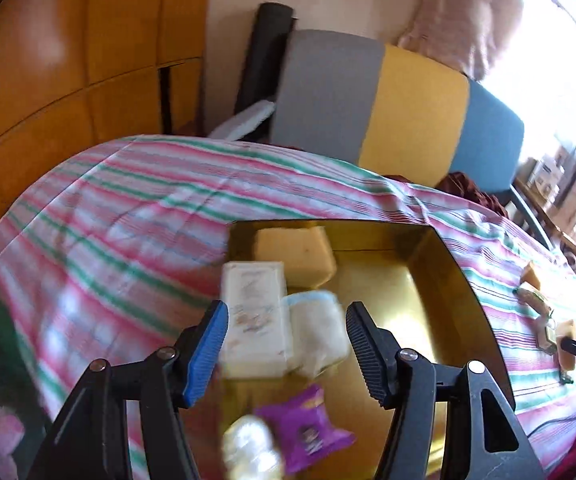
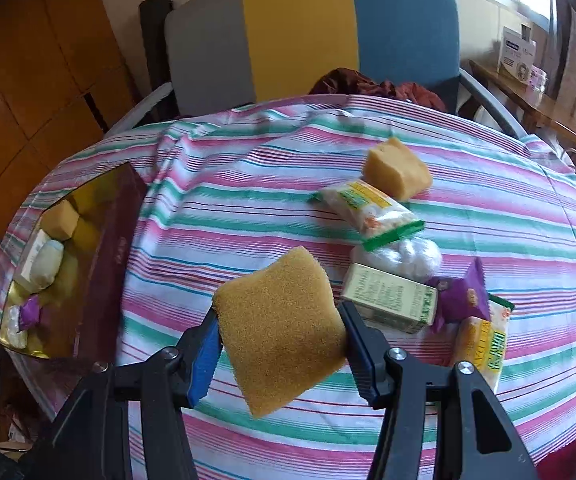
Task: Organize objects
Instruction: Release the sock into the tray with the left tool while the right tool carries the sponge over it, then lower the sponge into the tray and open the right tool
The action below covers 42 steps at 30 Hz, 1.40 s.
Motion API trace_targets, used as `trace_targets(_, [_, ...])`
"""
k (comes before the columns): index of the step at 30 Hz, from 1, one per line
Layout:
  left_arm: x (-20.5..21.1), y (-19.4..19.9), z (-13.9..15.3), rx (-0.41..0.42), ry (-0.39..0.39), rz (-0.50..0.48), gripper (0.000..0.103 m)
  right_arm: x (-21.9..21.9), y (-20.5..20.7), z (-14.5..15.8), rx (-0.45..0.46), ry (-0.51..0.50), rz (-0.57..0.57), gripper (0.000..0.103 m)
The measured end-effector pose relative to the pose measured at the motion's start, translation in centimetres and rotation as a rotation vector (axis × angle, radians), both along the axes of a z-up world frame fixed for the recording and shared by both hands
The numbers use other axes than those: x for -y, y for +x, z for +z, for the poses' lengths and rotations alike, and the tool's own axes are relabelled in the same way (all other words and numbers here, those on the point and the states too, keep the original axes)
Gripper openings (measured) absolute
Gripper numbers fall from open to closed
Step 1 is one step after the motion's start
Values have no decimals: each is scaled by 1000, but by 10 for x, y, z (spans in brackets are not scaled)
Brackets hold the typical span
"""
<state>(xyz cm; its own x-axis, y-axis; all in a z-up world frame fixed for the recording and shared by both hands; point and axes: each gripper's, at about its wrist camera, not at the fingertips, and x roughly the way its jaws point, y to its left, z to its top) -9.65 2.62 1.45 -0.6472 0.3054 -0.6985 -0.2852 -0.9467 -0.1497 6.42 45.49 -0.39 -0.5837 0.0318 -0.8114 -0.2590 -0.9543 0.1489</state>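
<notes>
Right gripper pinches a yellow sponge between both pads, lifted off the striped tablecloth. Left gripper spread, nothing held, over the gold box. Box holds purple packet, white carton, sponge block. Farther right: second sponge, green-edged packets.

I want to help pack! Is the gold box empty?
No. The gold box already holds a sponge, a white carton and a purple packet.
</notes>
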Motion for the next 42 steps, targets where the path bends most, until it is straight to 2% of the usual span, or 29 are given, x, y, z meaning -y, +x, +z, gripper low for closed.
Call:
trace_targets(6, [49, 11, -15, 45, 46, 99, 62, 110, -40, 32, -59, 8, 251, 57])
trace_targets(10, [66, 20, -25, 60, 65, 125, 62, 180, -68, 35, -59, -20, 410, 57])
trace_targets(18, [80, 28, -38, 86, 120, 136, 68, 281, -112, -26, 169, -21, 552, 61])
trace_targets(21, [80, 29, -40, 82, 116, 130, 68, 304, -110, -40, 205, -33, 600, 64])
trace_targets(23, [80, 30, -41, 80, 118, 124, 70, 316, -107, -43, 206, -60, 641, 72])
trace_targets(24, [80, 30, -41, 80, 121, 123, 71, 317, -106, -43, 203, -76, 651, 73])
trace_targets(25, [79, 31, -41, 79, 124, 121, 73, 318, -106, -43, 196, -89, 652, 74])
trace_targets(28, [77, 32, -39, 73, 119, 113, 75, 311, -104, -42, 174, -116, 623, 86])
trace_targets(36, [63, 43, -24, 9, 50, 99, 75, 278, -79, -20, 71, -142, 534, 87])
trace_targets(42, [42, 56, -9, -49, 7, 31, 75, 253, -66, 0, 21, -98, 463, 87])
